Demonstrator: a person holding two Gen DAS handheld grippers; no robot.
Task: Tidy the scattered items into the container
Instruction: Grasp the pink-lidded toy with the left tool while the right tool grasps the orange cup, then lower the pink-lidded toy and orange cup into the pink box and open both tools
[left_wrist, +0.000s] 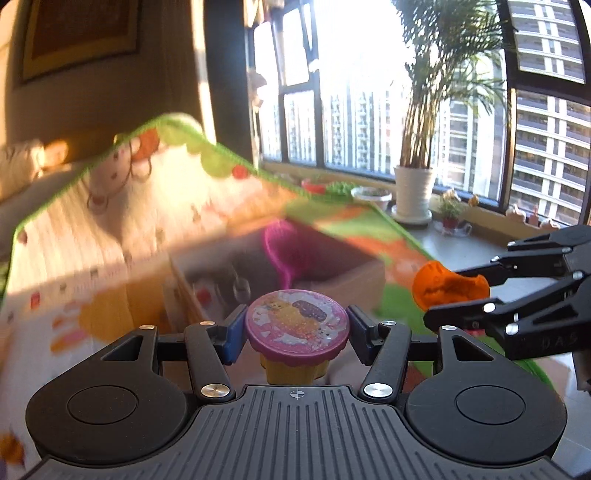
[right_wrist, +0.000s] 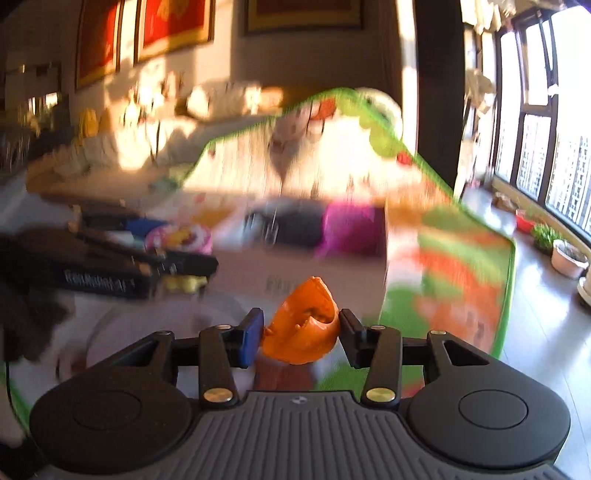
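Note:
My left gripper (left_wrist: 296, 330) is shut on a cupcake toy (left_wrist: 296, 325) with a round pink glittery lid and a yellow base, held above the play mat. My right gripper (right_wrist: 301, 334) is shut on an orange plastic toy (right_wrist: 304, 326), a curved shell shape. Seen from the left wrist, the right gripper (left_wrist: 452, 295) carries that orange toy (left_wrist: 448, 286) at the right. In the right wrist view the left gripper (right_wrist: 192, 254) and its cupcake toy (right_wrist: 181, 236) show blurred at the left. A cardboard box (left_wrist: 354, 273) (right_wrist: 306, 269) lies ahead, holding pink and dark items.
The colourful play mat (left_wrist: 110, 229) (right_wrist: 461, 266) with a green border covers the floor. A potted palm (left_wrist: 413, 188) and small pots (right_wrist: 569, 258) stand along the window at the right. A sofa with cushions (right_wrist: 147, 140) runs along the far wall.

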